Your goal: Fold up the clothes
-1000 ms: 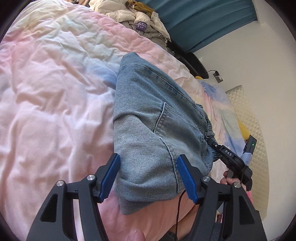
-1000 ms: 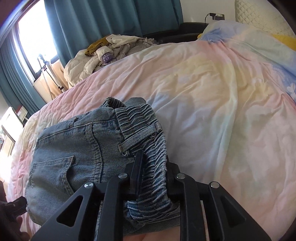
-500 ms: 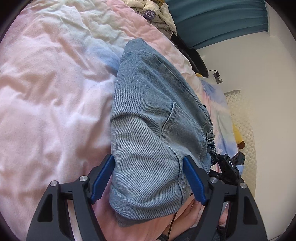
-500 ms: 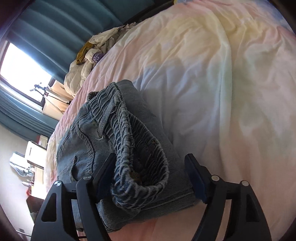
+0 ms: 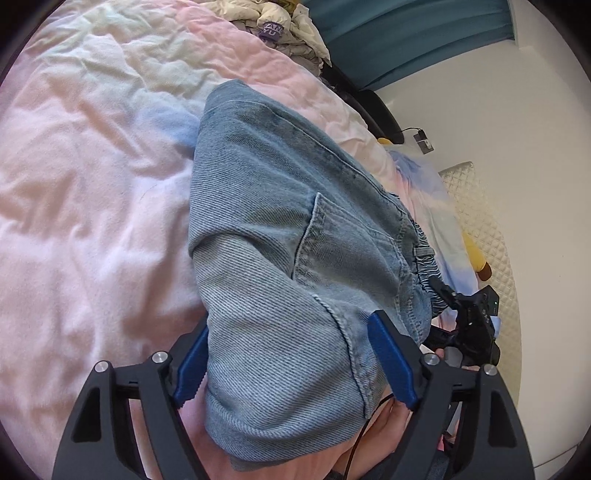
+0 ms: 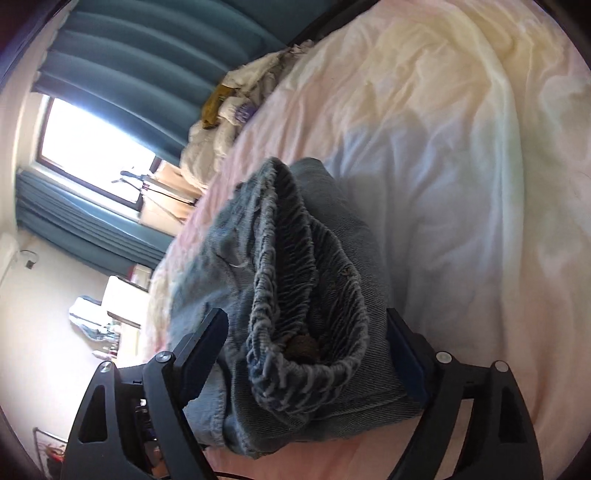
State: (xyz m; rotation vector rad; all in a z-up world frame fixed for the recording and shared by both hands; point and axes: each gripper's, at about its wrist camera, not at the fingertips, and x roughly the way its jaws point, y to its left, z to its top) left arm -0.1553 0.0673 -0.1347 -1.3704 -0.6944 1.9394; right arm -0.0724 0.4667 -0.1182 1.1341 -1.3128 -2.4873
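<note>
Both claws stand spread around the same folded pair of jeans, one at each end. Left claw has its blue pads either side of the folded leg end; its jaws are opening, and the denim lies between them, with the left pad close against the fold and the right pad resting over the side seam without squeezing it. Right claw straddles the elastic waistband end of the jeans; its jaws are opening too, with the gathered waistband lying loose between the pads and a gap on each side. From the left wrist view the right claw shows as a dark frame just past the waistband, at the far right of the jeans.

Those jeans lie folded into a thick bundle on the bed, near its nearer edge, a back pocket facing up. Pastel pink, blue and cream bedding is creased all around them. At the far edge of the bed sits a heap of pale clothes, well apart from the jeans. Teal curtains hang behind it beside a bright window. A quilted cream headboard stands at the bed's right end in the left wrist view.
</note>
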